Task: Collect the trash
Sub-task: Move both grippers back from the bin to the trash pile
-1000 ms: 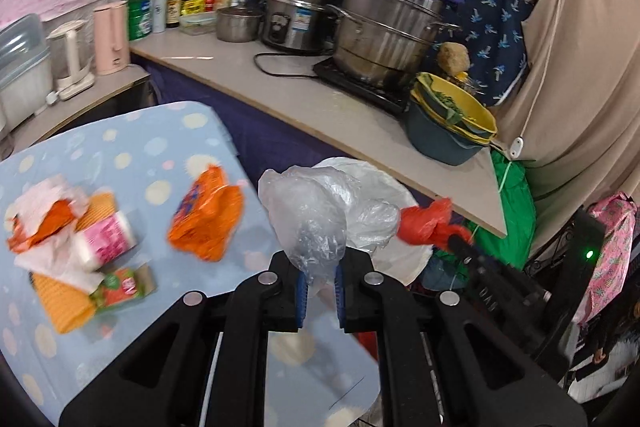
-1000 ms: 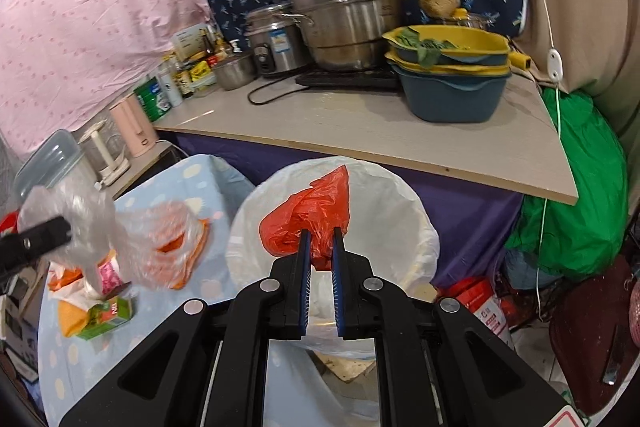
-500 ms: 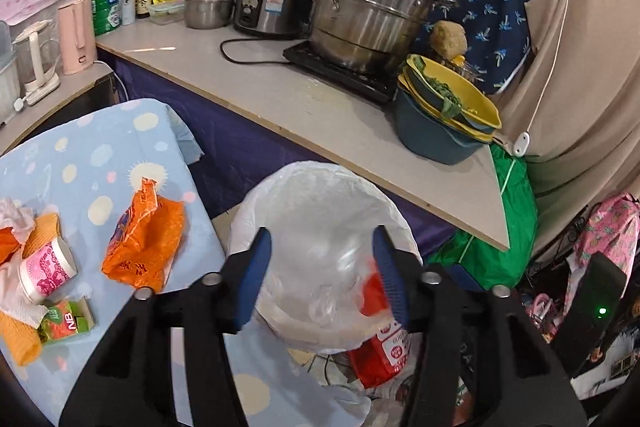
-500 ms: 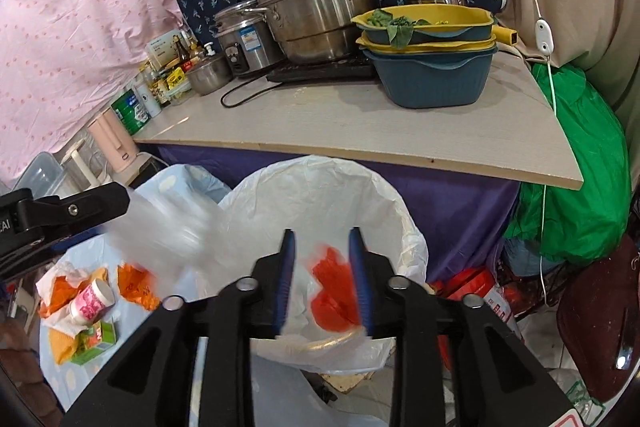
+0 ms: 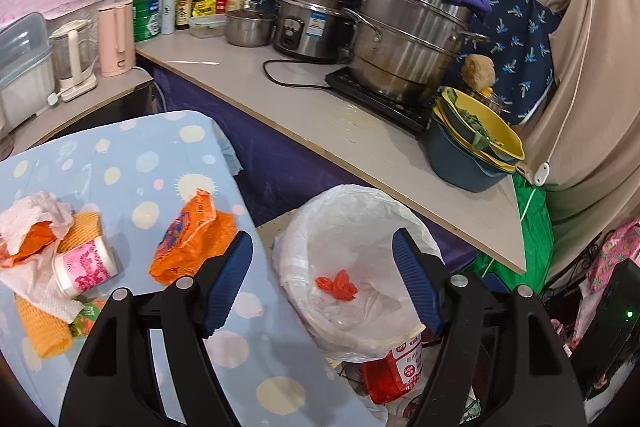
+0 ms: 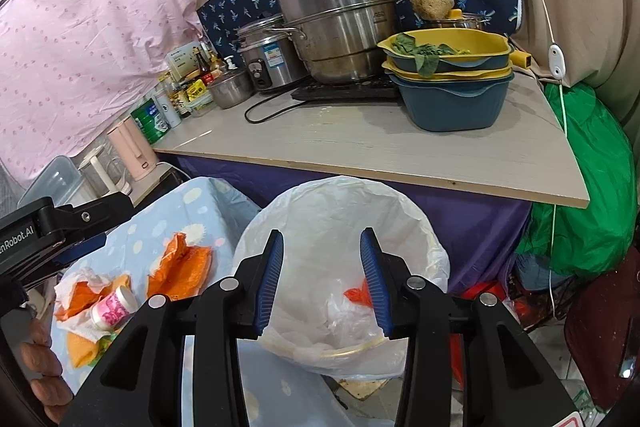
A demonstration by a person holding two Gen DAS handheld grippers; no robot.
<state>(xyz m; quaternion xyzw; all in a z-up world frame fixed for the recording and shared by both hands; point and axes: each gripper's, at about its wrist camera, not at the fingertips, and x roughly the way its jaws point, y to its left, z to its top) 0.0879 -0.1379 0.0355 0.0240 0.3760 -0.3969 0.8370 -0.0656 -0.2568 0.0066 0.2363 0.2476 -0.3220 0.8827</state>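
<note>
Two pieces of trash have just gone in: a second ago my left tool (image 5: 322, 281) was clamped on a clear bag (image 5: 370, 301) and my right tool (image 6: 322, 281) on a red bag (image 5: 336, 283), and now both tools stand wide apart and empty over the bin (image 5: 308, 227). Both bags lie at the bottom of the white liner, the red one resting on the clear one. I read that as one drop done and the next pick-up due. What is left sits on the worktop (image 5: 132, 155) with the blue dotted cloth, just beside the bin: an orange wrapper (image 5: 192, 239) nearest the edge, then, further left, a heap with a pink cup (image 5: 86, 267) on its side, white tissue (image 5: 34, 215), another orange scrap (image 5: 30, 245), a yellow net sleeve (image 5: 40, 327) and a small green pack (image 5: 86, 315). The heap is hard to sort out; pieces overlap, and I cannot tell how much lies under the tissue. In the left view my own finger covers part of the wrapper's near edge and most of the green pack. In the right view the left tool's body cuts across the far corner of the cloth, and a finger hides part of the red bag. Below the bin, a red printed bag (image 5: 394, 367) and other litter on the floor are mostly hidden; I cannot tell whether they count as trash to collect.
</note>
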